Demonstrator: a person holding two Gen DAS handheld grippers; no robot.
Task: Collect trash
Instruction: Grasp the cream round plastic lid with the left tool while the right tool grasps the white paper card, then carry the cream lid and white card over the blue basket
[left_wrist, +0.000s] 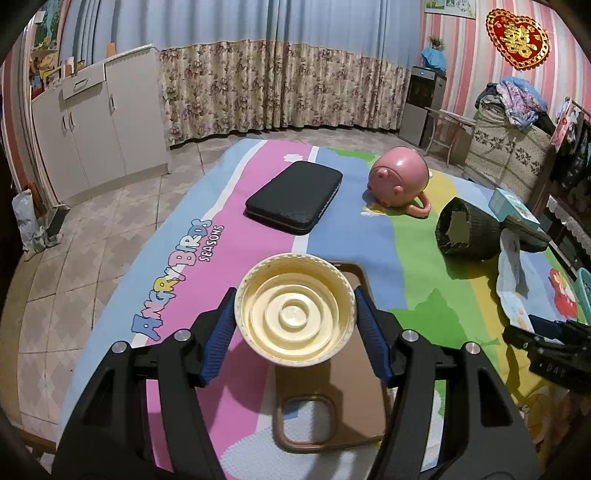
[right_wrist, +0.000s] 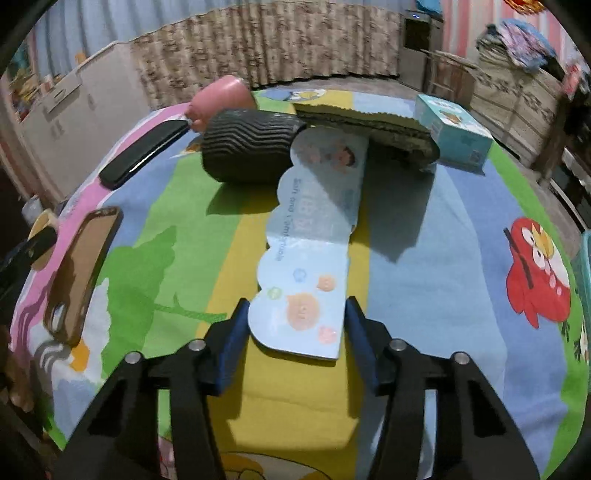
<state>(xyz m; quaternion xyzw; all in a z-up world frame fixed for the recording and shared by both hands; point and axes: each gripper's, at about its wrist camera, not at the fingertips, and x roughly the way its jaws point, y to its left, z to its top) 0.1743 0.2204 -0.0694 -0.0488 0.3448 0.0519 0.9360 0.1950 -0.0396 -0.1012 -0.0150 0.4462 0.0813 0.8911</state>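
Note:
My left gripper (left_wrist: 295, 295) is shut on a cream round plastic cup (left_wrist: 293, 314), its blue pads pressing the rim from both sides, above a brown phone case (left_wrist: 354, 387). In the right wrist view my right gripper (right_wrist: 295, 306) has its pads against both edges of a light-blue, cloud-shaped card wrapper (right_wrist: 310, 251) lying on the colourful mat (right_wrist: 424, 258). A dark ribbed bin (right_wrist: 247, 144) lies on its side beyond the wrapper; its mouth (left_wrist: 456, 227) shows in the left wrist view.
On the mat lie a black padded case (left_wrist: 295, 197), a pink pig-shaped toy (left_wrist: 400, 177), a teal box (right_wrist: 452, 136) and a flat corrugated piece (right_wrist: 369, 122). White cabinets (left_wrist: 99, 122) stand at far left, curtains behind, furniture at right.

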